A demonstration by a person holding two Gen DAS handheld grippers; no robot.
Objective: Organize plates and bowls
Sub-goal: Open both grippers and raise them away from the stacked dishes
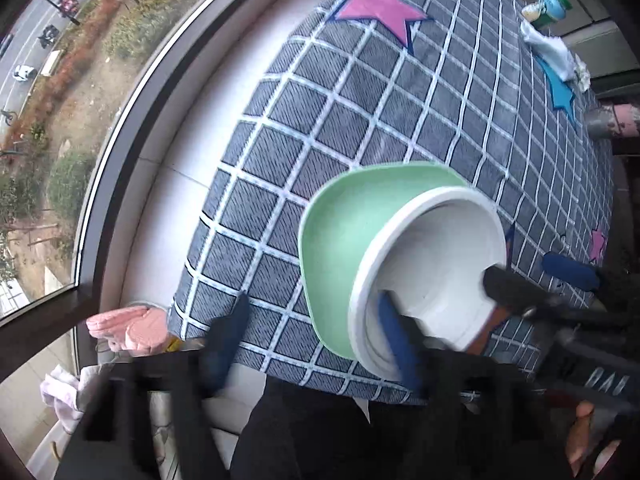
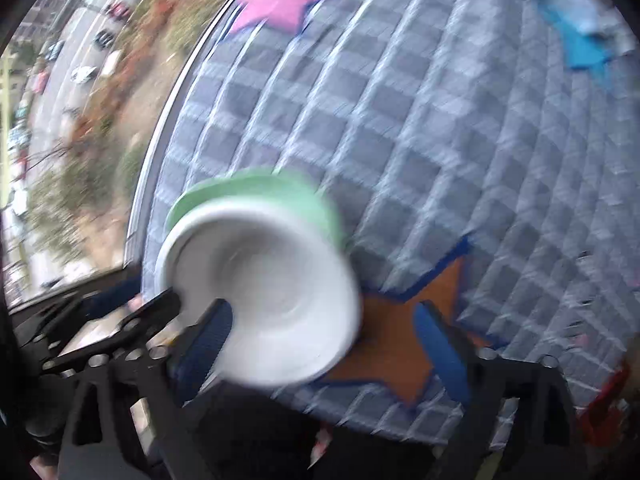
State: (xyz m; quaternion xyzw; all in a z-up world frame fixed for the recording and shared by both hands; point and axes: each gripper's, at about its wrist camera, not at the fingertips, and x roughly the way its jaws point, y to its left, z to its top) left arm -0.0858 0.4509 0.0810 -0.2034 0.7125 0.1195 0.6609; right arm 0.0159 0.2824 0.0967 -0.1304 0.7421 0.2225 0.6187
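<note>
A white bowl rests on a pale green square plate near the front edge of the checked table. My left gripper is open; its right finger reaches inside the bowl, its left finger lies over the cloth beside the plate. My right gripper is open; its left finger is at the bowl's near rim, its right finger lies over an orange star. The green plate shows behind the bowl. The right wrist view is blurred.
A grey checked tablecloth with a pink star and a blue star covers the table. A bottle and a white cloth sit at the far corner. A window runs along the left.
</note>
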